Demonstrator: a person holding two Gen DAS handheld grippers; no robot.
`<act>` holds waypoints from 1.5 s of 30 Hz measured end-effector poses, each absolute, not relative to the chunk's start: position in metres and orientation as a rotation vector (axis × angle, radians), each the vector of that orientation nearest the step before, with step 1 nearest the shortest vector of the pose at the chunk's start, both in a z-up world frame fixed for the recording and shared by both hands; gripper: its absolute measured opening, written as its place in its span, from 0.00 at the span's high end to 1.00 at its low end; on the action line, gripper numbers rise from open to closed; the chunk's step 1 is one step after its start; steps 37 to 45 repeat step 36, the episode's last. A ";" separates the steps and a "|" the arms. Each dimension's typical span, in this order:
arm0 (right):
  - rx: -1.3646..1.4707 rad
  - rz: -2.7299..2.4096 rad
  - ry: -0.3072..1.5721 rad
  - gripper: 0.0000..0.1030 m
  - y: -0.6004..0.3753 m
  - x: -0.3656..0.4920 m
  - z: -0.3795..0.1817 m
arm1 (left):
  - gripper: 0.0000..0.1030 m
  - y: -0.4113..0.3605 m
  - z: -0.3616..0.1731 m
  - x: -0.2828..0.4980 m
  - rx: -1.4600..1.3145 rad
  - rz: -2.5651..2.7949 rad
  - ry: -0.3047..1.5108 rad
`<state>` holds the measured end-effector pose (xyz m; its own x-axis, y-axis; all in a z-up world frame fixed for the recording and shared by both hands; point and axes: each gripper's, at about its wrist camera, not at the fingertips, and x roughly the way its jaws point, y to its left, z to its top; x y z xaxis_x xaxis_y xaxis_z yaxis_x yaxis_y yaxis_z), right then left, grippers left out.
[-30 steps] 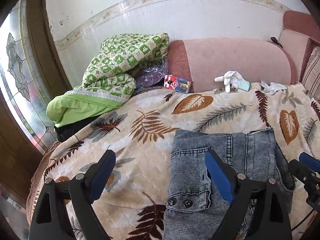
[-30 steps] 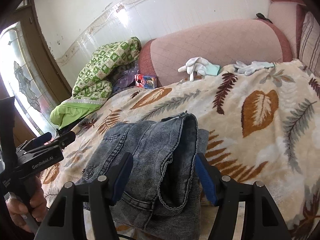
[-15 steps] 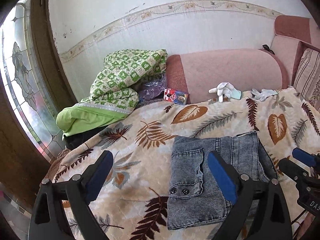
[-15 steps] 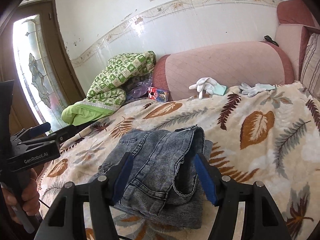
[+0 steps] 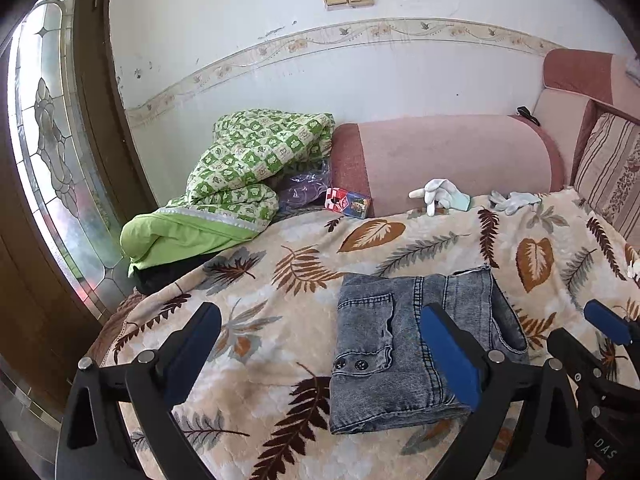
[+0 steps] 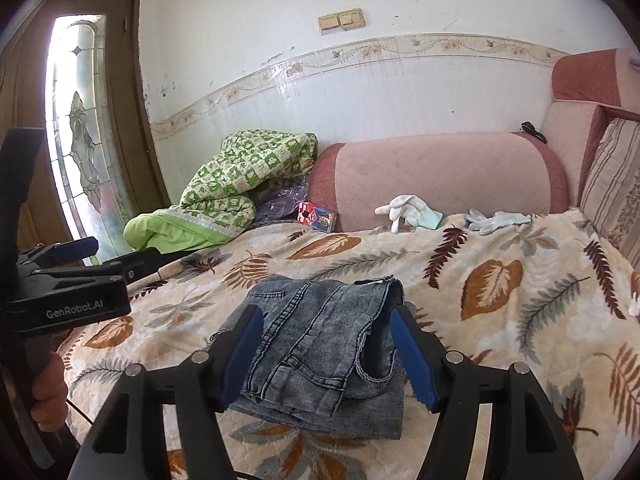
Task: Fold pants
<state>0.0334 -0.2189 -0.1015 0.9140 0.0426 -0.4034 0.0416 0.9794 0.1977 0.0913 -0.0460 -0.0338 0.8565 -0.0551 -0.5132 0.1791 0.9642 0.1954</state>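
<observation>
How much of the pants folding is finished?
Nearly all, it looks like. The jeans lie in a small folded bundle on the leaf-print blanket. Nothing is in hand: the left gripper has its jaws opening with only blanket between them, and the right gripper is open, its blue pads clear of the denim. One edge of the top layer curls up loosely, so maybe a last tidy is left.

I pull both grippers up and back from the folded pants (image 5: 416, 344); my left gripper (image 5: 320, 360) is opening wider, empty.
</observation>
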 end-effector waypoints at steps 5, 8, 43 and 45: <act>0.202 -0.054 0.391 0.32 -0.213 -0.001 -0.106 | 0.03 -0.037 -0.029 0.071 0.209 -0.131 0.507; 0.192 -0.083 0.377 0.32 -0.209 -0.019 -0.102 | 0.03 -0.024 -0.033 0.055 0.189 -0.120 0.508; 0.078 -0.021 0.287 0.29 -0.155 -0.072 -0.056 | 0.00 0.009 -0.012 -0.019 0.163 -0.264 0.436; 0.078 -0.021 0.287 0.29 -0.155 -0.072 -0.056 | 0.00 0.009 -0.012 -0.019 0.163 -0.264 0.436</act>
